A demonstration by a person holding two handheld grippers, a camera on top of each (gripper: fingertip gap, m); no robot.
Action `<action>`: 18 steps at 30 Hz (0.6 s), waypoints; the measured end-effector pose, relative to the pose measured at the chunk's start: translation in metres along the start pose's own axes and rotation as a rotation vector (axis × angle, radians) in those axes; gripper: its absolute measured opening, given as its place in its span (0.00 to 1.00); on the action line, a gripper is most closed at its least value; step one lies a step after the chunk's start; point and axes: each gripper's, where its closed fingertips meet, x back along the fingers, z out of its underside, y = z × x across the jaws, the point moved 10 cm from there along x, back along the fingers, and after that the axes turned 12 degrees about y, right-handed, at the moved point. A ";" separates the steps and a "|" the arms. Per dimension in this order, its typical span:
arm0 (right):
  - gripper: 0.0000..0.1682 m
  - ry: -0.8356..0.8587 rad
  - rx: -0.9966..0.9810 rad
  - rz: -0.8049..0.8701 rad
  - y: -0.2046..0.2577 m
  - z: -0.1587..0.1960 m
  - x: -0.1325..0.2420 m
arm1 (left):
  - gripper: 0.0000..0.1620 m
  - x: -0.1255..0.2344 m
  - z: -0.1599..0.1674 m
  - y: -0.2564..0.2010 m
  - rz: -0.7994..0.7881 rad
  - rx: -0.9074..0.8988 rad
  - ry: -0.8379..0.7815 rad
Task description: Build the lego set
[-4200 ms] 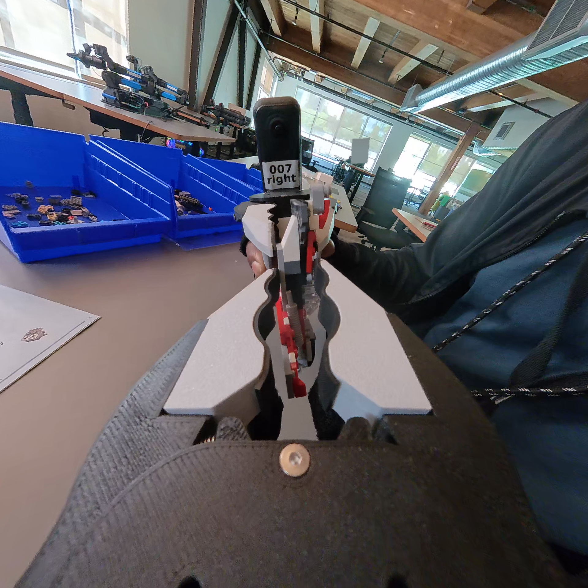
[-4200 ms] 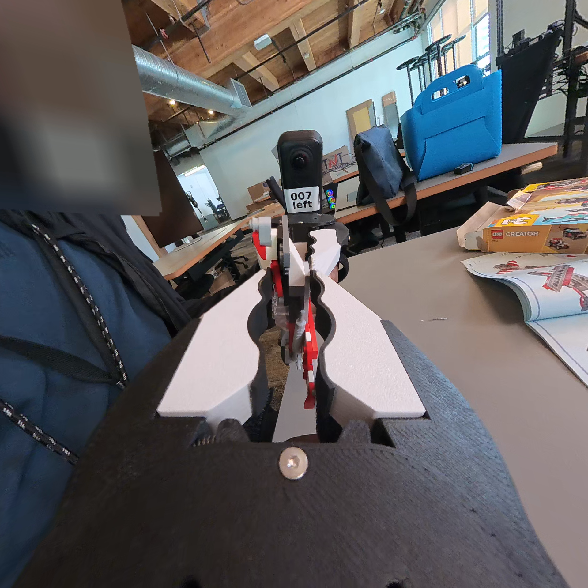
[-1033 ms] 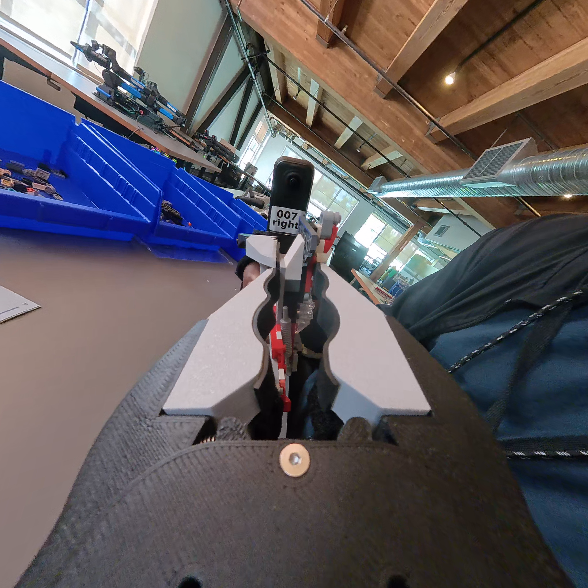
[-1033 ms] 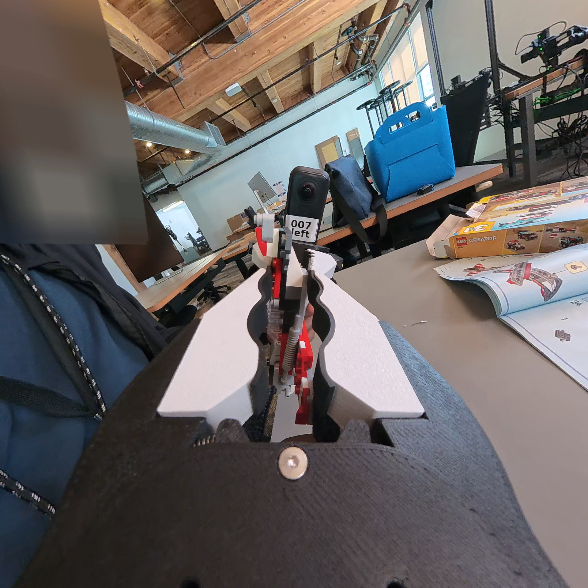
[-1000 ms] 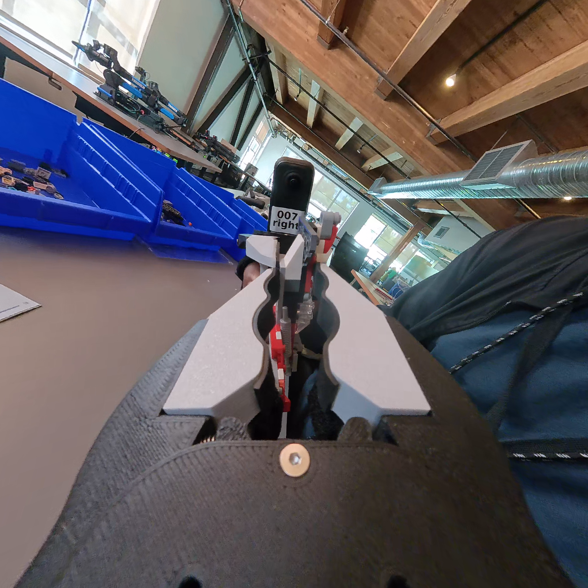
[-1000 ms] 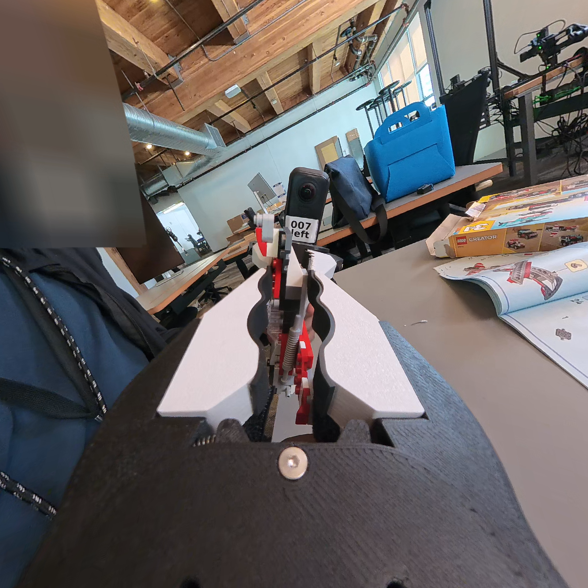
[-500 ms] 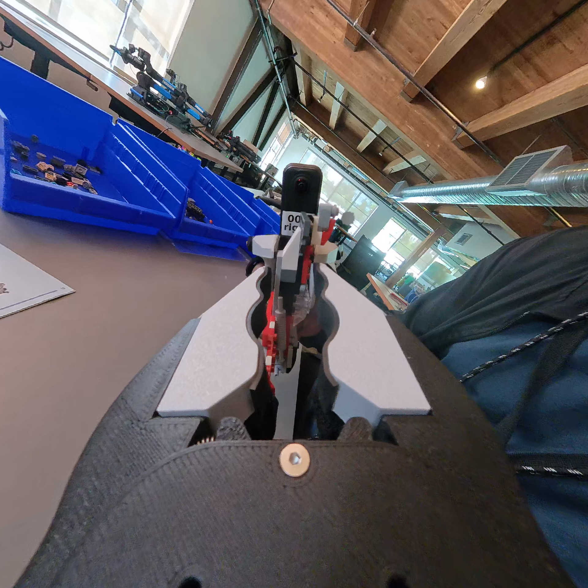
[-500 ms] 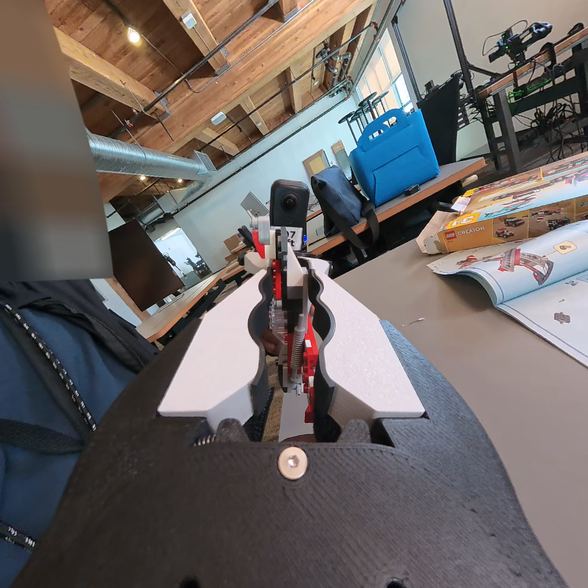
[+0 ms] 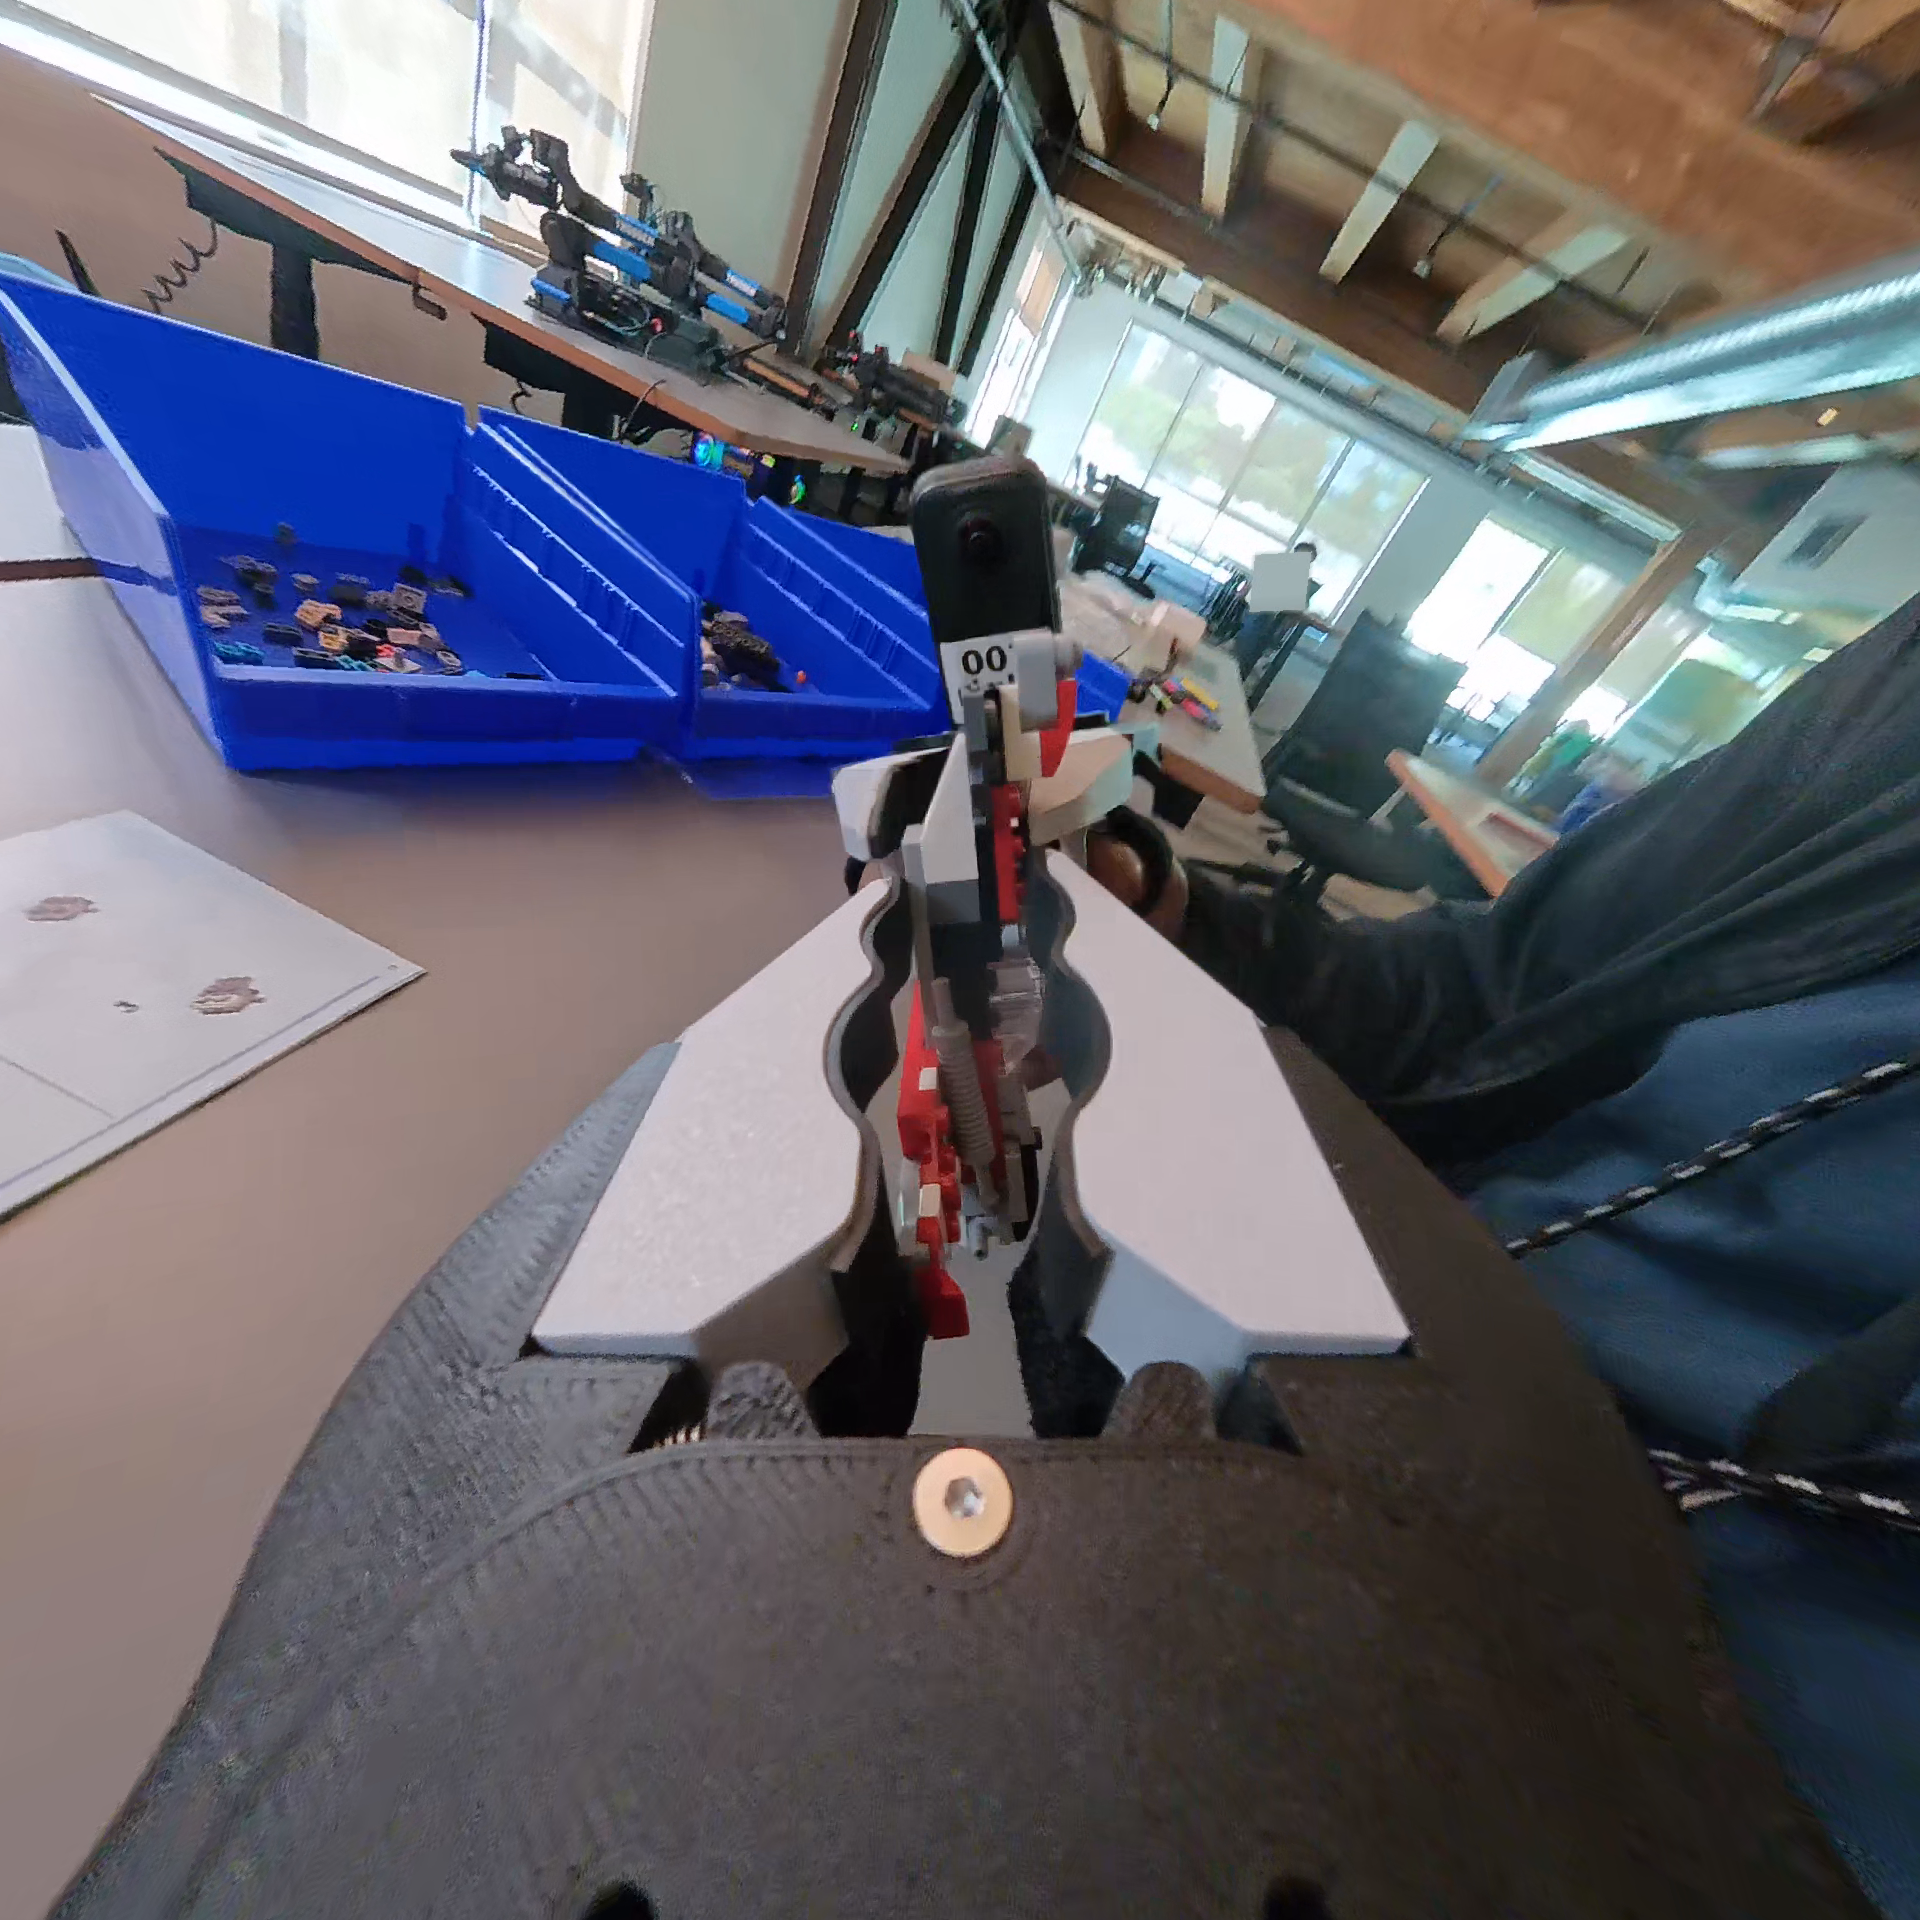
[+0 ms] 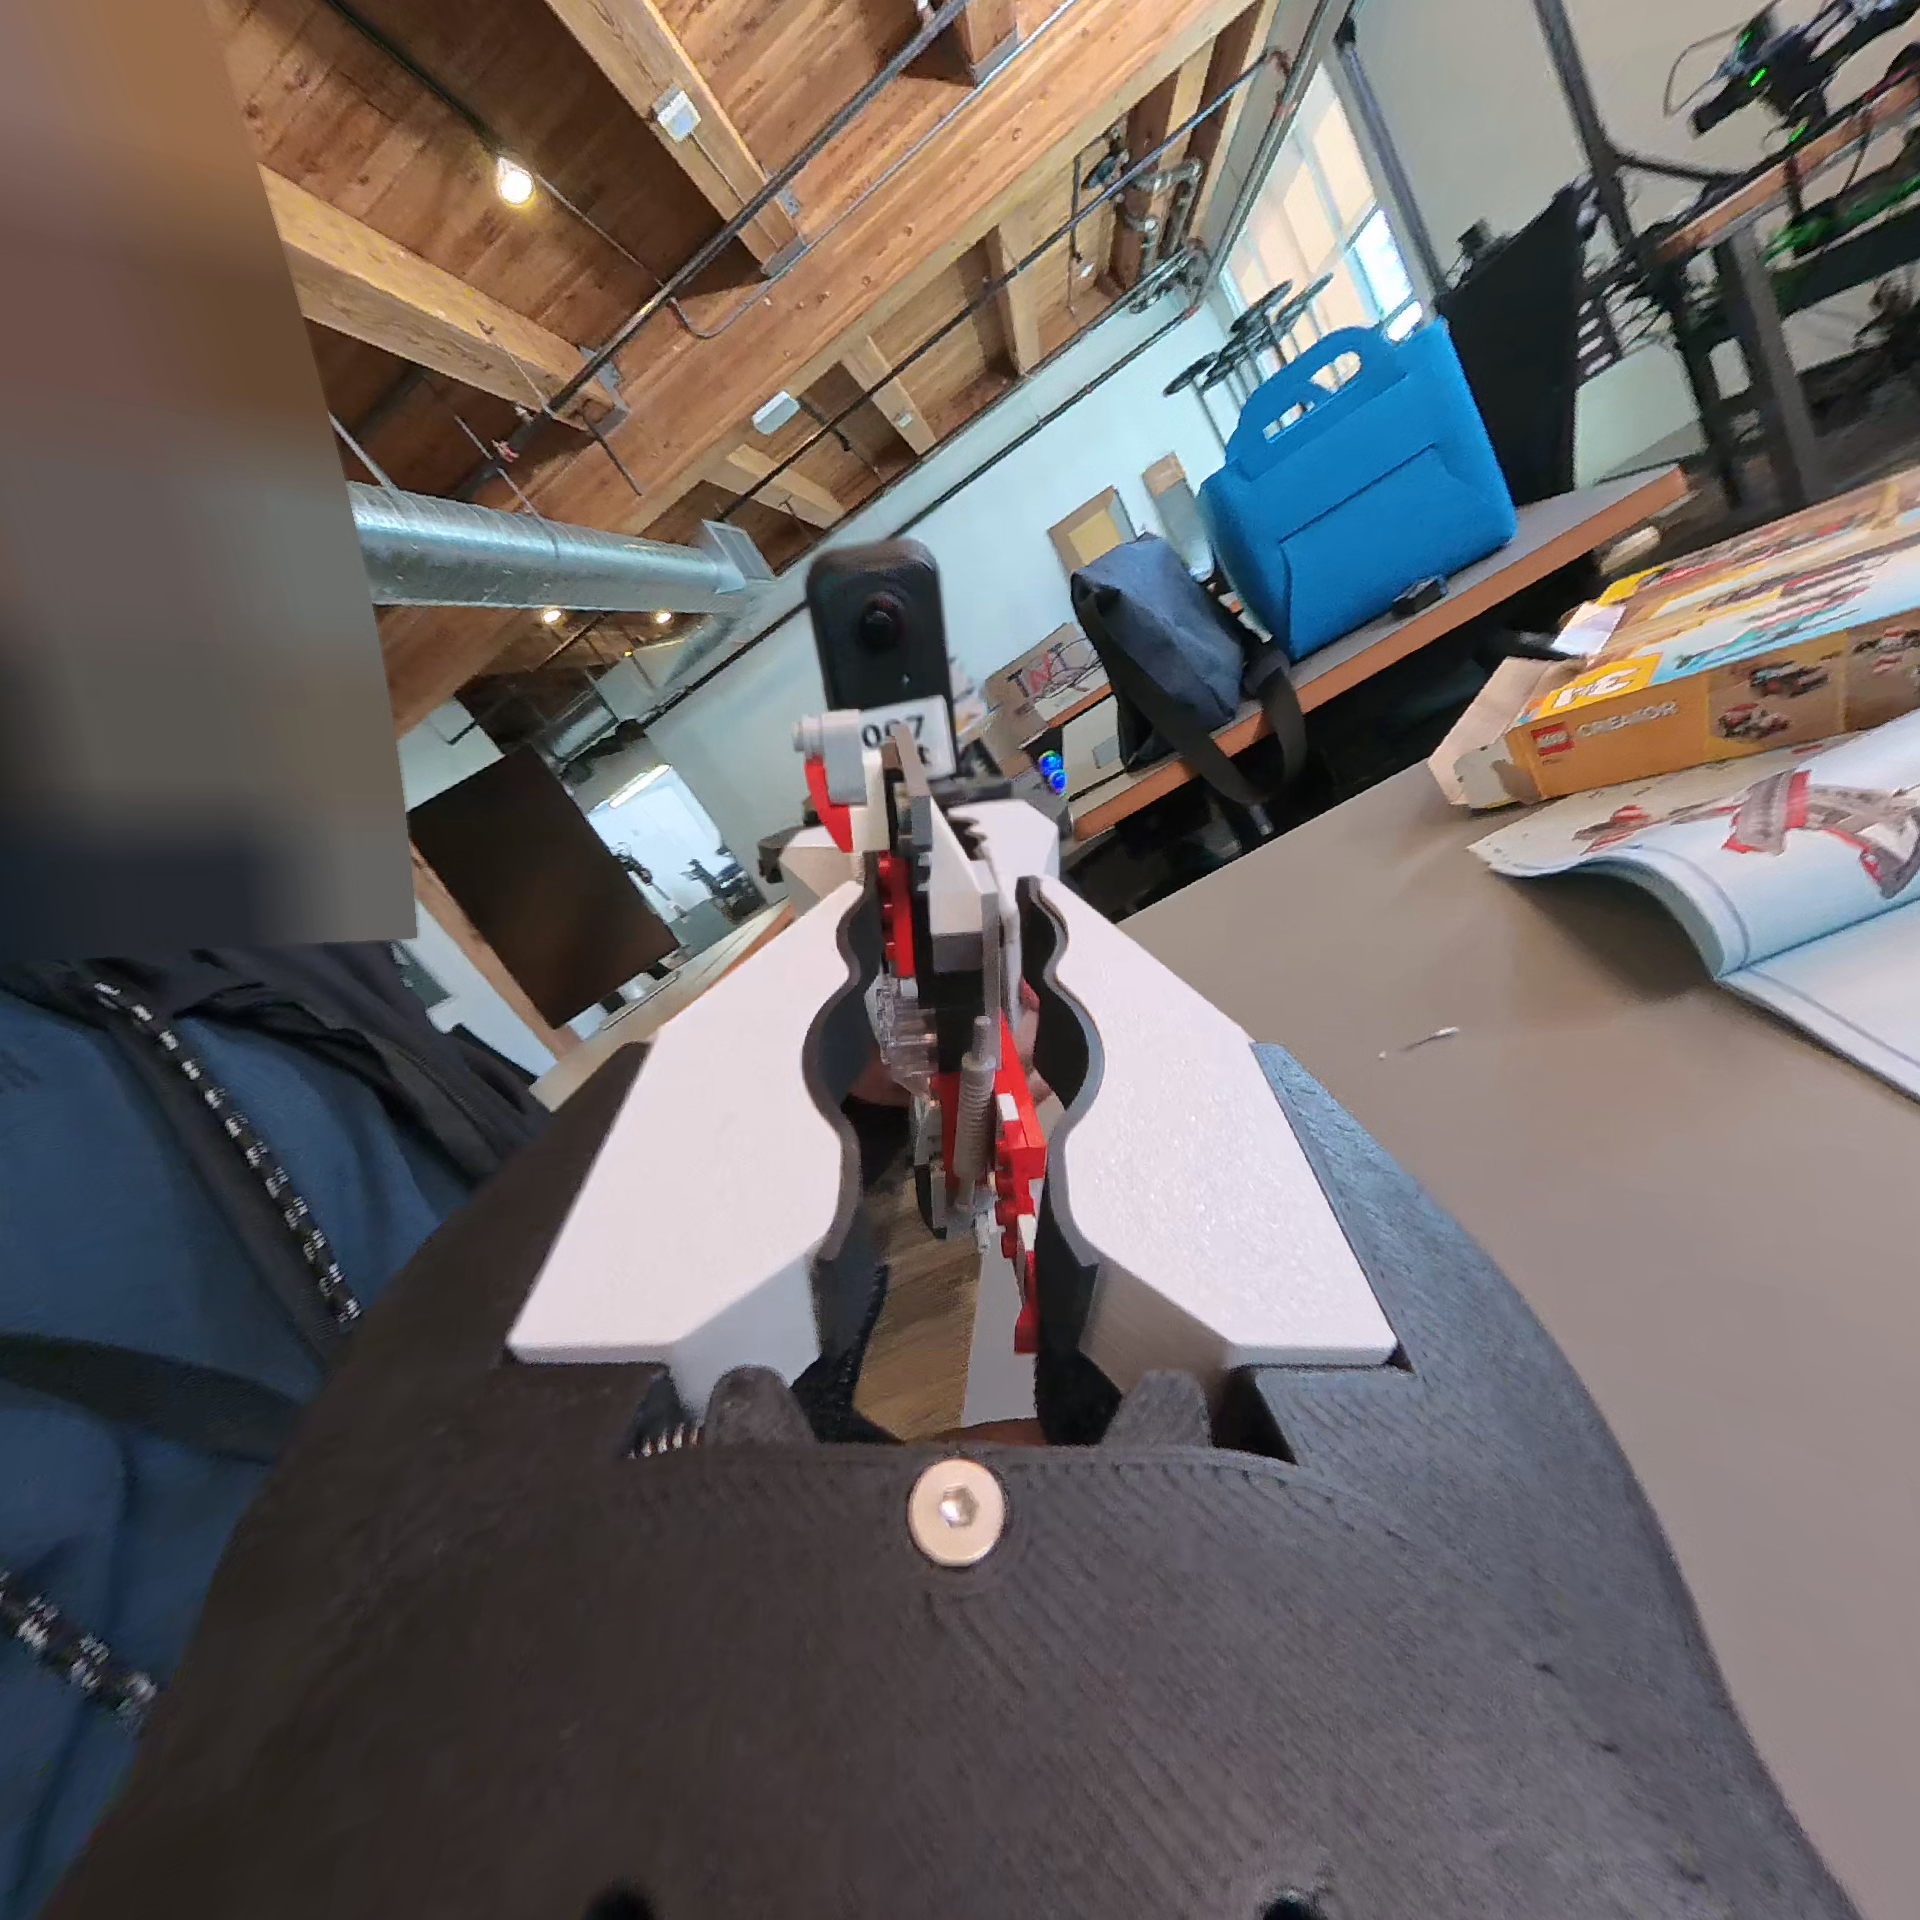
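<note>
Lego pieces in red, grey, white and clear formed a narrow model [image 9: 971, 1091] held off the grey tabletop [image 9: 364, 1091], pinched from one end by the left hand-held gripper [image 9: 971, 935] and from the opposite end by the right hand-held gripper [image 10: 940, 935], each facing the other's camera. Blue bins [image 9: 343, 717] with small loose parts stood at the far side of the tabletop beyond a white sheet [image 9: 156, 997], while an open instruction booklet [image 10: 1766, 894] and the yellow set box [image 10: 1714, 696] lay off to the other side.
</note>
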 end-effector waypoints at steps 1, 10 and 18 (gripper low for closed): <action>0.16 0.006 -0.005 -0.008 -0.001 0.000 0.000 | 0.13 0.000 -0.001 -0.002 -0.016 -0.021 0.013; 0.13 0.008 0.018 -0.028 0.002 0.003 0.001 | 0.13 0.000 0.000 -0.005 -0.026 -0.071 0.029; 0.13 0.033 -0.025 0.073 0.002 -0.002 -0.007 | 0.13 0.004 0.011 0.014 0.087 0.080 -0.108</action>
